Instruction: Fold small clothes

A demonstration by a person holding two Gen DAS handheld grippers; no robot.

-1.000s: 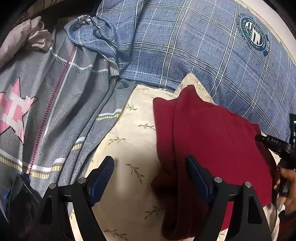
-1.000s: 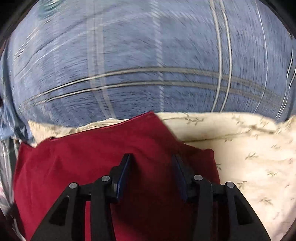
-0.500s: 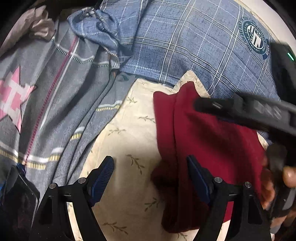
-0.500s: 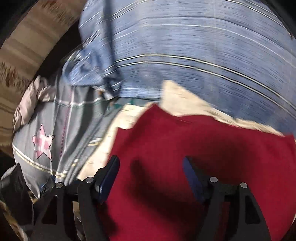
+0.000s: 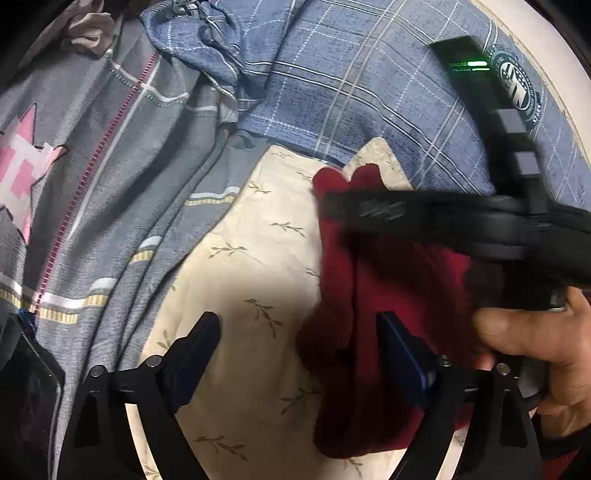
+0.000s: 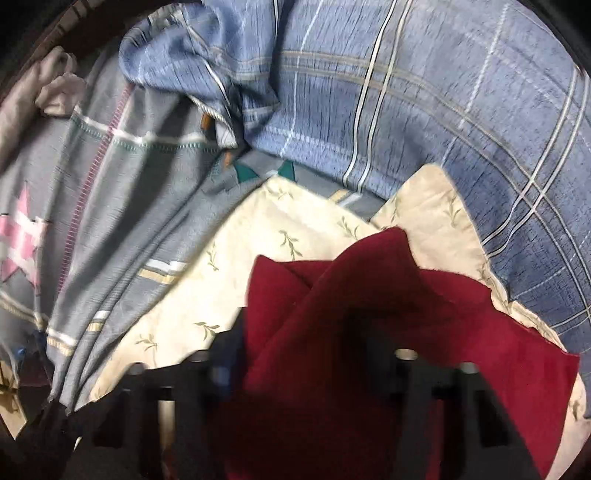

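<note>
A dark red garment (image 5: 373,295) lies partly folded on a cream leaf-print cloth (image 5: 251,280). My left gripper (image 5: 299,339) is open and empty just above the cloth, its right finger (image 5: 397,343) at the garment's left edge. The right gripper's black body (image 5: 443,218) crosses above the garment in the left wrist view, held by a hand (image 5: 535,343). In the right wrist view the garment (image 6: 388,332) fills the lower middle with its top corner raised. The right gripper (image 6: 306,354) is blurred, its fingers wide apart, the garment lying between them.
A blue plaid bedcover (image 5: 369,92) lies behind the cream cloth, with a round badge (image 5: 517,81). A grey quilt with a pink star (image 5: 22,177) lies at the left. A crumpled beige cloth (image 5: 88,29) sits at the top left. A dark object (image 5: 26,387) is at the lower left.
The right gripper has swung leftward across and above the red garment and opened wider. The left gripper has stayed open and hardly moved.
</note>
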